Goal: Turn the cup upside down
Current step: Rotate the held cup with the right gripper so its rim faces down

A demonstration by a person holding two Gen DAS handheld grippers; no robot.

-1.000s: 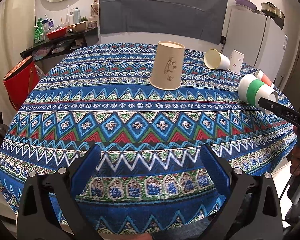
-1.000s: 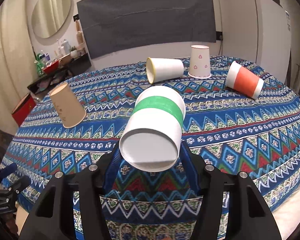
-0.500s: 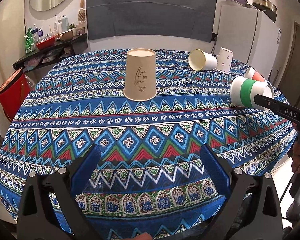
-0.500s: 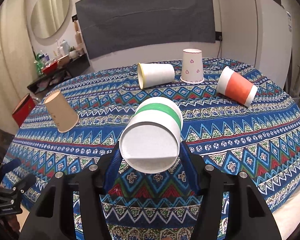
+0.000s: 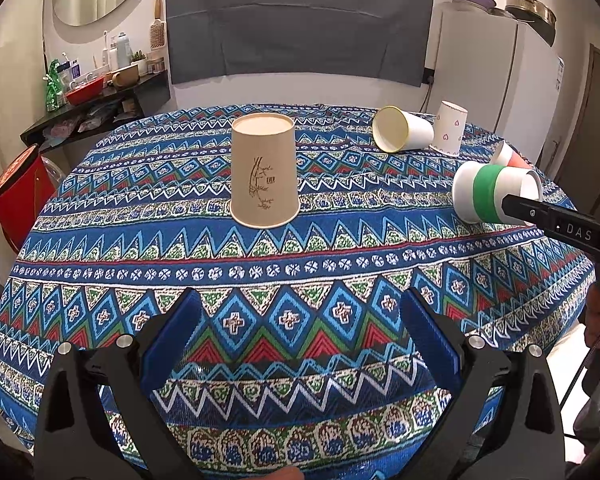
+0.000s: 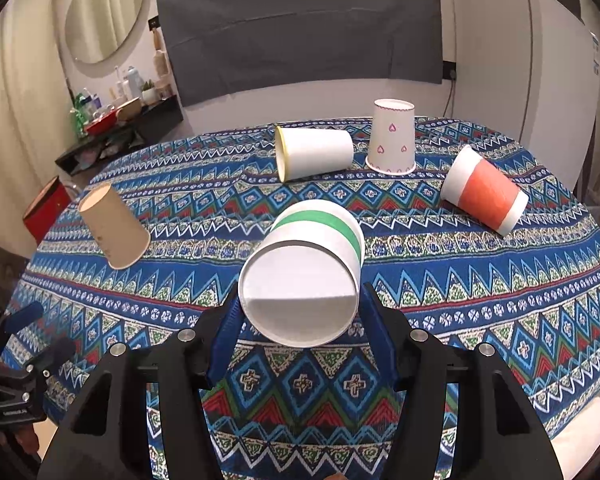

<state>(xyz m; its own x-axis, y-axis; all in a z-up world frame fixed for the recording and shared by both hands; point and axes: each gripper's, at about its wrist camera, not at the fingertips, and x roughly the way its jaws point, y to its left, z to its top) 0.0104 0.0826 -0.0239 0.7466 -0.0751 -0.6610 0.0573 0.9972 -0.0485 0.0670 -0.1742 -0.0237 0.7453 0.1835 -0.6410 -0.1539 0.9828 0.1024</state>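
My right gripper (image 6: 298, 312) is shut on a white cup with a green band (image 6: 312, 256), held on its side above the table, mouth toward the camera. It also shows in the left wrist view (image 5: 488, 194), gripped at its mouth end. My left gripper (image 5: 300, 324) is open and empty above the near part of the table. A tan cup (image 5: 264, 176) stands upside down ahead of it; it also shows in the right wrist view (image 6: 114, 226).
A round table with a blue patterned cloth (image 5: 260, 272). At the back lie a white cup on its side (image 6: 314, 152), an upside-down cup with hearts (image 6: 392, 136) and an orange-banded cup on its side (image 6: 486, 190). A red bin (image 5: 16, 196) stands left of the table.
The left gripper has swung so the tan cup moved left and nearer in its view. The right gripper has drawn back slightly with the green-banded cup still held.
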